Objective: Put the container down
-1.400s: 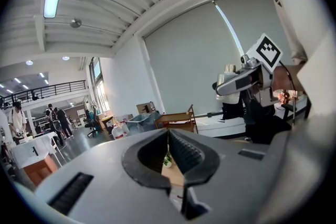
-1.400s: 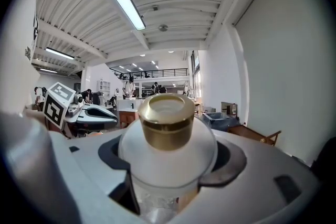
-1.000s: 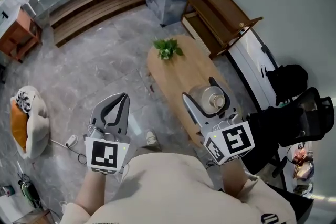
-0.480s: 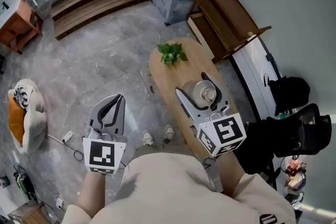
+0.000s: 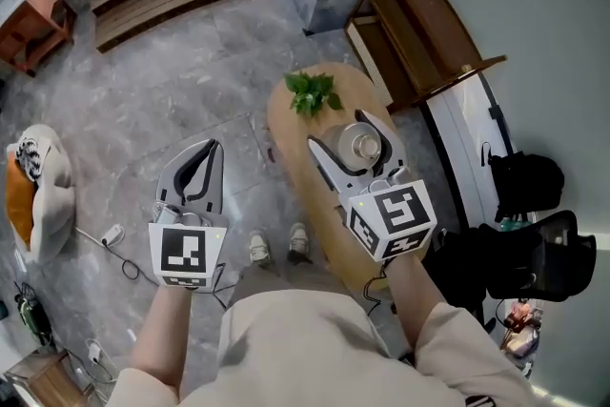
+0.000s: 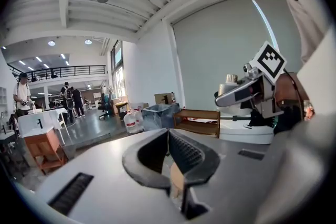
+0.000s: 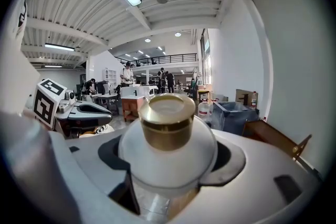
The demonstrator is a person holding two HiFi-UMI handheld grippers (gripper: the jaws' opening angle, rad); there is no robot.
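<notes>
Head view, left gripper [image 5: 212, 148]: held over the grey floor [image 5: 191, 71], left of the table; jaws pressed together, nothing between them.
Head view, right gripper [image 5: 341, 131]: held over the oval wooden table [image 5: 291, 133]; jaws clamped on either side of the container [image 5: 360, 146].
Head view, container: pale rounded body, cap facing up, upright, above the table's middle. Contact with the tabletop cannot be determined.
Head view, surroundings: green plant [image 5: 313, 93] at the table's far end, apart from the container; wooden shelf unit [image 5: 419, 33] beyond the table.
Left gripper view, left gripper [image 6: 168, 134]: ribbed jaw pads meet at the tips; no object between them.
Left gripper view, right gripper [image 6: 247, 93]: visible at right with its marker cube [image 6: 270, 60].
Right gripper view, right gripper [image 7: 168, 165]: jaws grasp the container [image 7: 167, 152] from both sides.
Right gripper view, container: white domed shoulder topped by a gold cap [image 7: 167, 120], centred between the jaws.
Right gripper view, left gripper [image 7: 79, 110]: visible at left, well apart from the container.
</notes>
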